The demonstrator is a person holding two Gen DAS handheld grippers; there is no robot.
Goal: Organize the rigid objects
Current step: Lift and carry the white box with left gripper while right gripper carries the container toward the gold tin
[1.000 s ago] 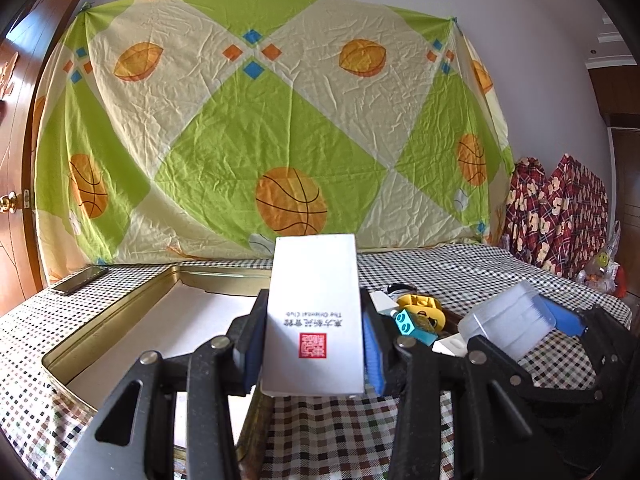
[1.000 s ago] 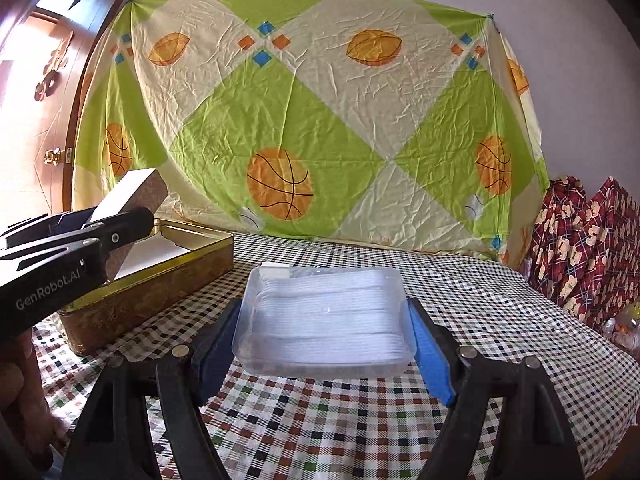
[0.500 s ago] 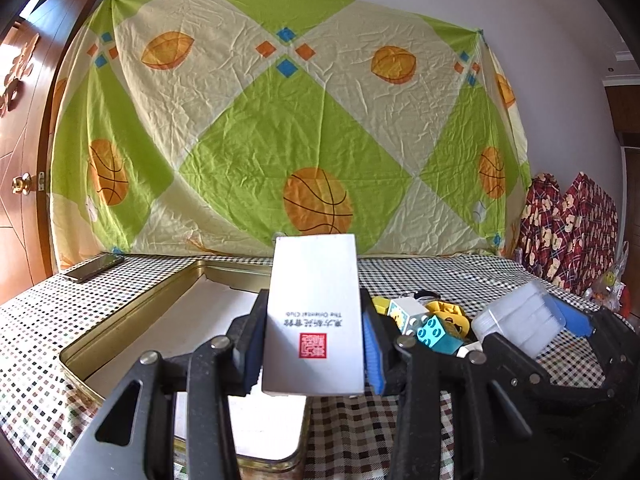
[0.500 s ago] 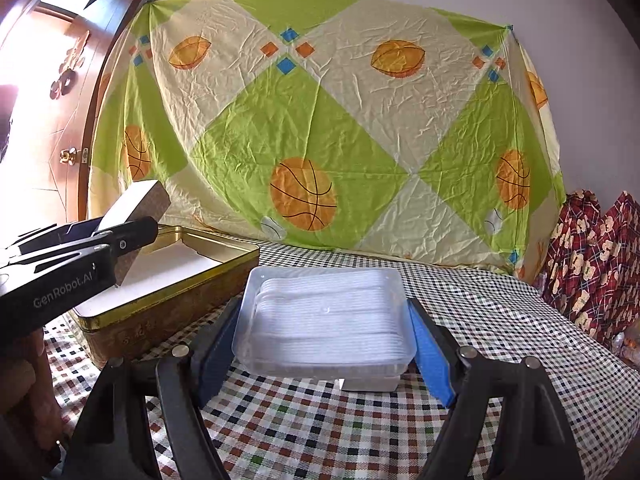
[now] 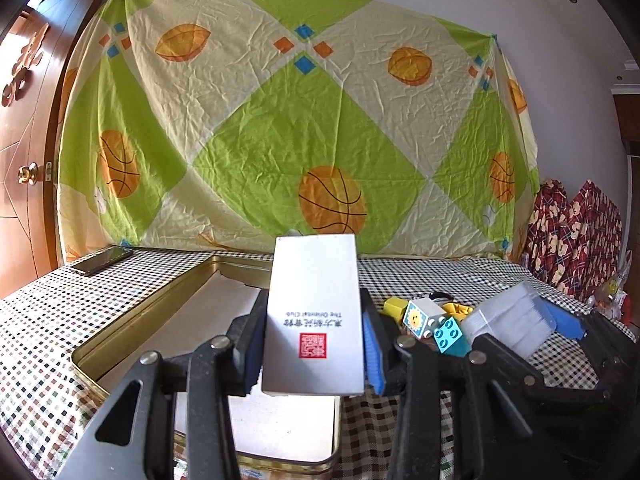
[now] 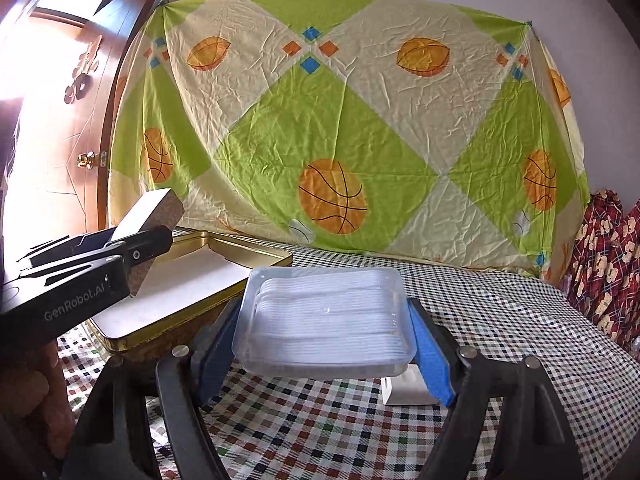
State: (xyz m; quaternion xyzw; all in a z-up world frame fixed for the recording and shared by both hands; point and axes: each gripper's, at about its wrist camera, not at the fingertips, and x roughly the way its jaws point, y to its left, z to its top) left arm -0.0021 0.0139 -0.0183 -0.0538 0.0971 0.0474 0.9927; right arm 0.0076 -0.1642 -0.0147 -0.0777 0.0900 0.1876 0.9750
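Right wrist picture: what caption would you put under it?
Right gripper holds a clear plastic box above the checked tablecloth, beside a gold tin.

Left claw (image 5: 314, 344) clamped on white box (image 5: 314, 316); right claw (image 6: 324, 332) clamped on clear tray (image 6: 324, 316).

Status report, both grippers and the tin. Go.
Left gripper shut on white box, over gold tin. Right gripper shut on clear plastic case, above the tablecloth. Tin open, nothing blocking it.
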